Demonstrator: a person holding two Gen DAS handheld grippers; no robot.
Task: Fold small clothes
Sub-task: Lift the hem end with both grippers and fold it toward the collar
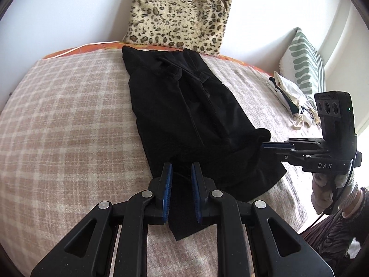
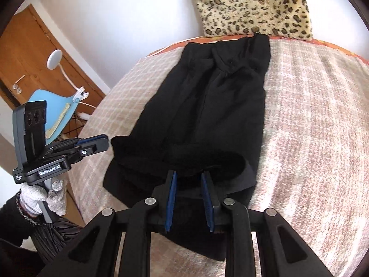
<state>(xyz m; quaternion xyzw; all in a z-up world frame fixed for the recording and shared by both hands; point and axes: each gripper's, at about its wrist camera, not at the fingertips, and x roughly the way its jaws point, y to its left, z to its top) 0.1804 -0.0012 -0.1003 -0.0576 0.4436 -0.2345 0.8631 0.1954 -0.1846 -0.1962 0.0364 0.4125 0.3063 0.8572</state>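
A black garment [image 1: 184,115] lies lengthwise on a pink and cream checked blanket [image 1: 69,127], folded into a long strip with its near end bunched. My left gripper [image 1: 182,168] is open over the garment's near left corner, and cloth lies between its blue pads. My right gripper [image 1: 265,147] reaches in from the right at the near edge. In the right wrist view the right gripper [image 2: 189,175] is open over the garment [image 2: 207,106], astride its thick near hem. The left gripper [image 2: 106,142] shows at the left, just off the cloth's corner.
A leopard-print cushion [image 1: 180,11] stands against the white wall behind the garment. A green striped pillow [image 1: 302,62] and a pile of light cloths [image 1: 290,99] lie at the right. A wooden door [image 2: 34,53], a white lamp [image 2: 54,58] and a blue chair [image 2: 55,106] stand beyond the bed's left edge.
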